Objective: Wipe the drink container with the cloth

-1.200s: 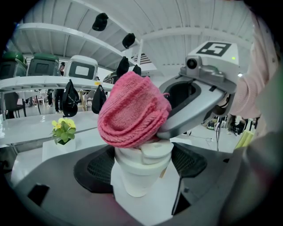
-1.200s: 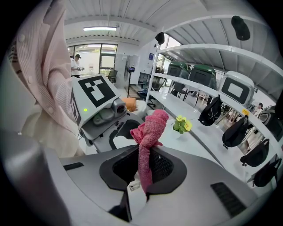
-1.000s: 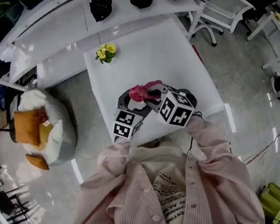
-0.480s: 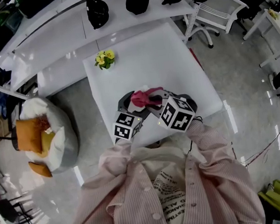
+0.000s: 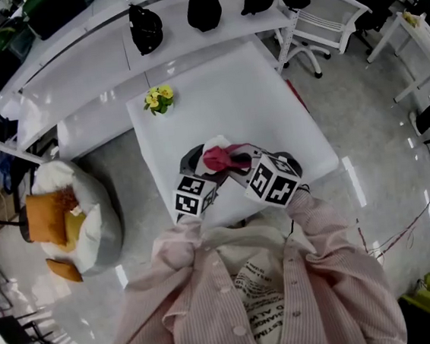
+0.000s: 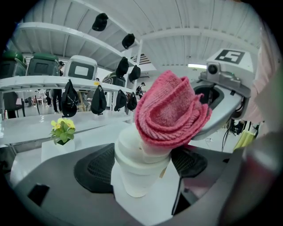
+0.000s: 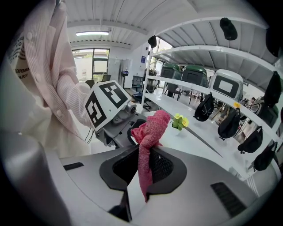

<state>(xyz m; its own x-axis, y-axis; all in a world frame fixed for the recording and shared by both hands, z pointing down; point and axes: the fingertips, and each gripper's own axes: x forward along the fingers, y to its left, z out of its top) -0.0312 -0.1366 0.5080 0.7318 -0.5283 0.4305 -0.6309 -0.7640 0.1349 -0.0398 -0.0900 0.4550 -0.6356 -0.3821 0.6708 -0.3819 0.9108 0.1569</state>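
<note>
Currently held stock, largest first.

1. Table (image 5: pixel 228 82): white and square. The work is held over its near part. Whether the container's base rests on it cannot be told.
2. Left gripper (image 5: pixel 192 162): its fingers (image 6: pixel 95 170) are clamped on the lower body of the drink container. This clamp is best kept firm and level, so that the cup is not tipped by the wiping pressure.
3. Right gripper (image 5: pixel 238 159): its fingers (image 7: pixel 170 170) are closed on a fold of the cloth, and a tail is left hanging between them.
4. Drink container (image 6: pixel 137 172): a white lidded cup, held upright. It is judged light and easily crushed.
5. Cloth (image 6: pixel 170 110): pink and knitted, bunched against the lid and upper rim. Light pressure is advised. The bundle should be drawn round the rim and down the wall, and the cup turned so that unwiped sides are reached and the lid is not dislodged.
6. Flower pot (image 5: pixel 160 98): small, with yellow blooms, at the far left corner and well apart.

Change noted: against a second ago, the cloth is drawn nearer the right gripper and more white lid is exposed beyond it. Both grips are unaltered.
</note>
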